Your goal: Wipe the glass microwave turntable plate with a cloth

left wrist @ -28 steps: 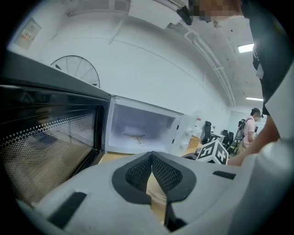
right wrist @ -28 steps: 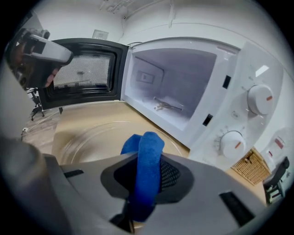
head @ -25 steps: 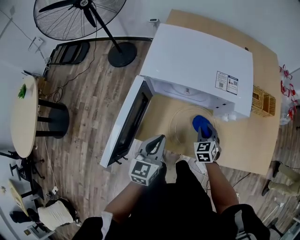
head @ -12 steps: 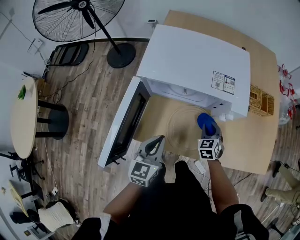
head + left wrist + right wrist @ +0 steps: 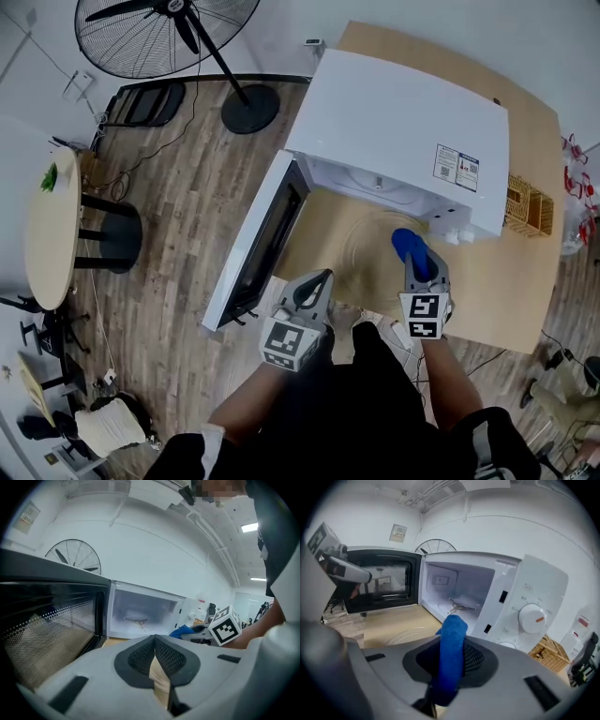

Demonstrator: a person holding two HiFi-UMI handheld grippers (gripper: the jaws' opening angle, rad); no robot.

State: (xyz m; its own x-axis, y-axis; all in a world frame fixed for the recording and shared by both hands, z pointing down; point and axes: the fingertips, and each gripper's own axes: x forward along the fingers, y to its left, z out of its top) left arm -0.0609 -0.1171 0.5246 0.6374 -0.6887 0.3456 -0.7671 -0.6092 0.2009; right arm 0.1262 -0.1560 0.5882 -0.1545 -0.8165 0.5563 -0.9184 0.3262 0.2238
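The clear glass turntable plate [image 5: 370,258] lies flat on the wooden table [image 5: 506,272] in front of the open white microwave [image 5: 398,122]. My right gripper [image 5: 417,262] is over the plate's right part, shut on a blue cloth [image 5: 406,242]. In the right gripper view the blue cloth [image 5: 452,644] stands up between the jaws, with the plate [image 5: 398,637] low at the left. My left gripper [image 5: 312,281] hovers at the table's near edge, left of the plate, shut with nothing in it [image 5: 154,649].
The microwave door [image 5: 258,239] swings out to the left beyond the table edge. Its cavity [image 5: 457,590] holds only the roller ring. A wicker basket [image 5: 527,202] sits at the table's right. On the floor stand a fan [image 5: 159,33] and a round side table [image 5: 47,230].
My right gripper has carried the blue cloth a little to the right over the plate. The left gripper has stayed where it was.
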